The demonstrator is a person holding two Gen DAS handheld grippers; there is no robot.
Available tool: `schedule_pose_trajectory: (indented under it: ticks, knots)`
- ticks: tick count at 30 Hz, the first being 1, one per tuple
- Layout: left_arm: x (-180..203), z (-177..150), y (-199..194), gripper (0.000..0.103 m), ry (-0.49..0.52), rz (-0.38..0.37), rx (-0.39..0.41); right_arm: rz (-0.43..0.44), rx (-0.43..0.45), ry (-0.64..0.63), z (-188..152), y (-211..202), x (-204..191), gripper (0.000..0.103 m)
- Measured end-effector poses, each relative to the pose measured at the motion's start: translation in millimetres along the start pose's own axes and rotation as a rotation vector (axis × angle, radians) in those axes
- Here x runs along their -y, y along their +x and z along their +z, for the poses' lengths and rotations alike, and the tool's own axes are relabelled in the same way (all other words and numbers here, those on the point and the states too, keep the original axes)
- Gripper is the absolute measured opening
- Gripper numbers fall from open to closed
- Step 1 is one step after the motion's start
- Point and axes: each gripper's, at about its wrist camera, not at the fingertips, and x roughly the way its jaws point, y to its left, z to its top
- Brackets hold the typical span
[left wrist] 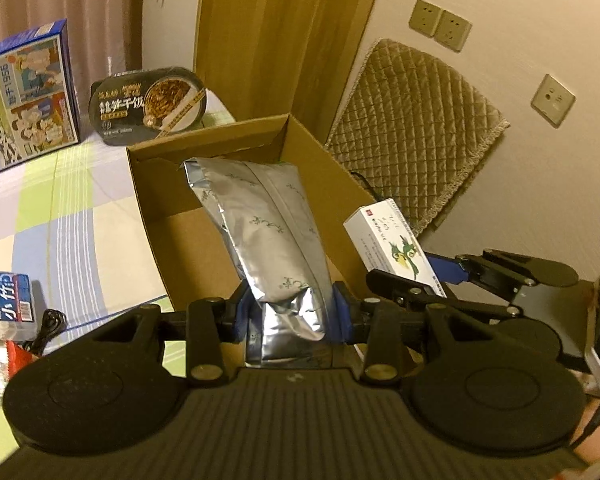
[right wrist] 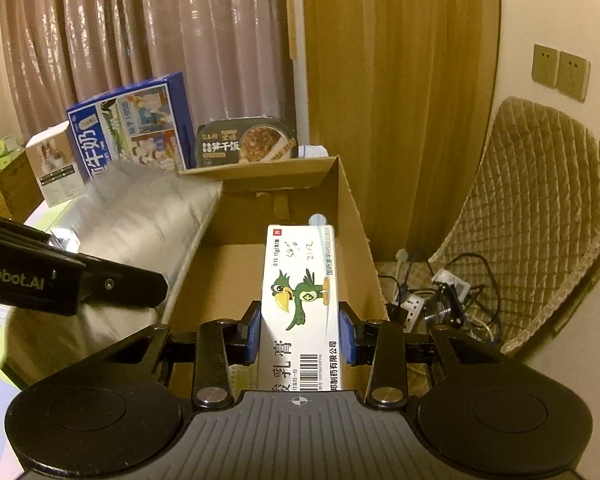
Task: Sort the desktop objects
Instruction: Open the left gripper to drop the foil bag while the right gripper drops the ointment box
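My left gripper (left wrist: 292,316) is shut on a silver foil pouch (left wrist: 268,232) and holds it over the open cardboard box (left wrist: 172,236). My right gripper (right wrist: 300,336) is shut on a white ointment box with a green bird (right wrist: 300,292), held above the same cardboard box (right wrist: 356,208). In the left wrist view the ointment box (left wrist: 396,244) and right gripper (left wrist: 420,292) show at the box's right rim. In the right wrist view the foil pouch (right wrist: 140,216) hangs blurred at the left, with the left gripper's body (right wrist: 60,280) below it.
A blue milk carton box (left wrist: 24,96) and a black instant rice bowl (left wrist: 152,100) stand behind the cardboard box on the checked tablecloth (left wrist: 60,208). A small blue-white pack (left wrist: 12,304) and a black cable (left wrist: 48,324) lie at left. A quilted chair (right wrist: 540,216) and power strip cables (right wrist: 440,300) are at right.
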Motion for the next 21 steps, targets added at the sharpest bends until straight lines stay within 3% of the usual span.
schedule_pose_trajectory:
  ticks: [6, 21]
  knots:
    - [-5.1, -4.4, 2.5, 0.037, 0.010, 0.050, 0.011, -0.001, -0.008, 0.008, -4.3, 3.2, 4.2, 0.035]
    - [-10.6, -18.2, -12.5, 0.042, 0.007, 0.057, 0.020, 0.026, -0.017, 0.006, -4.0, 6.6, -3.6, 0.036]
